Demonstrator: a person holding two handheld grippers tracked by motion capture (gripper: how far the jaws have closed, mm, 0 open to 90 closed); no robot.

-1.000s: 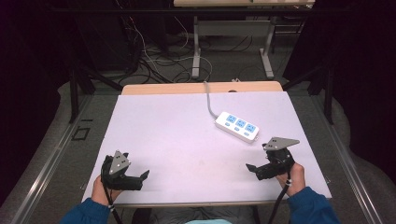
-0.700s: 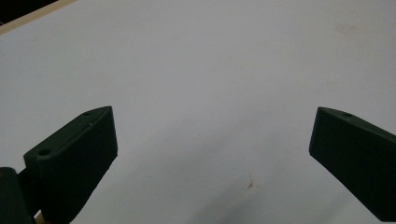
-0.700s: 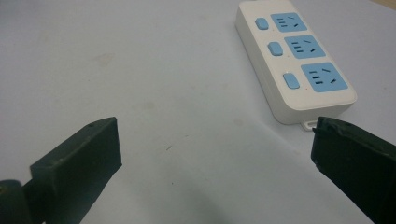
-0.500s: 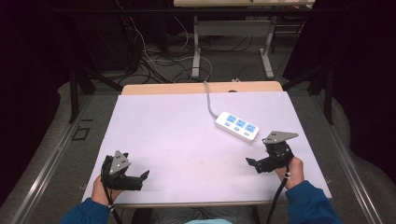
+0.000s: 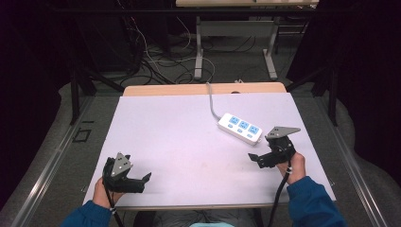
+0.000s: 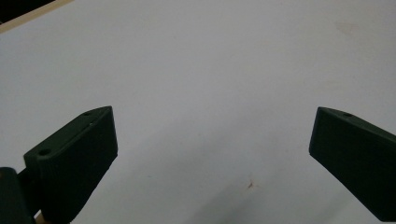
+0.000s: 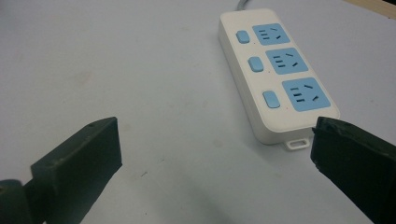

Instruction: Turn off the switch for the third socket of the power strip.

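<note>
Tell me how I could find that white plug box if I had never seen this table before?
Look at the big pale table and go to its far right part, just beyond the right gripper. There lies the power strip, a long white bar with a grey cord running off the back edge. It is the one thing lying on the table, and it has three blue sockets, each with a small blue button.

No readable text anywhere — the power strip (image 7: 275, 74) bears no legible label.
</note>
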